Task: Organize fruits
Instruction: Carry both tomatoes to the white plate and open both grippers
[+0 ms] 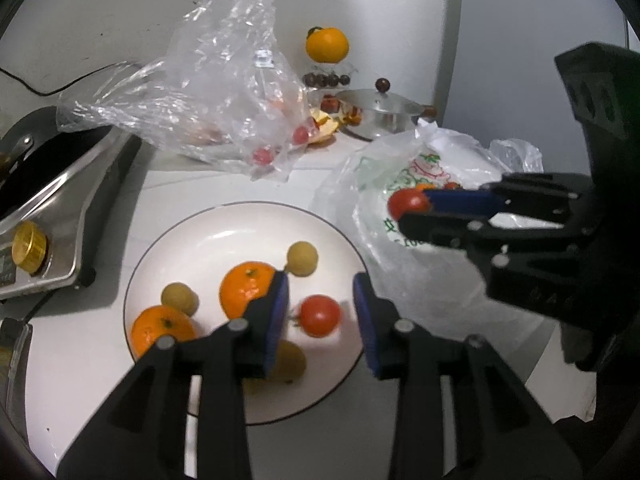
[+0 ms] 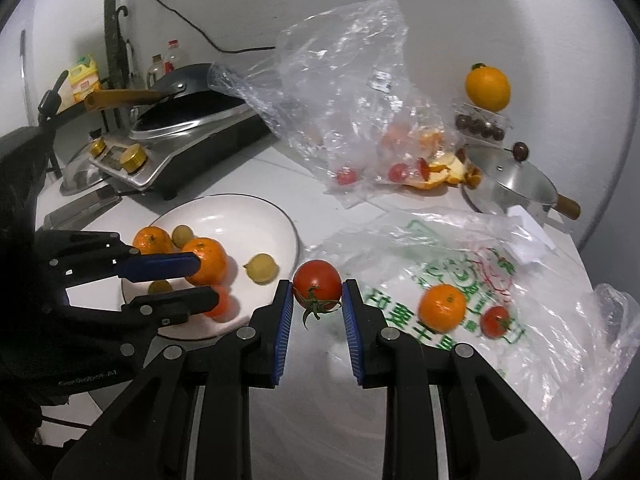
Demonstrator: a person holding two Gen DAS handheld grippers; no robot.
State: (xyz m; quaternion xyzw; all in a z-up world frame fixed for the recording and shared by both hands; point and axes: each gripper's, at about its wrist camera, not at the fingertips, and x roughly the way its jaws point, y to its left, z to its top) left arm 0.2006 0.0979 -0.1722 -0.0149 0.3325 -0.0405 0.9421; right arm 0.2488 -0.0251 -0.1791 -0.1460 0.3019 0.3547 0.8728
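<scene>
Glossy red green-stemmed tomato (image 2: 317, 285)

My two fisheye views are lit evenly but rather dimly from overhead, with a dark round vignette eating the corners and straight lines bowing toward the rims. A soft sheen of glare sits on the white round ceramic plate (image 1: 240, 232) and sparkles across the crumpled clear plastic bag (image 2: 352, 92), while fruit throws short soft shadows. Both views look slightly smeared and grainy.

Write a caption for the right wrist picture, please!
Right gripper clamps a red tomato beside the fruit plate.
</scene>
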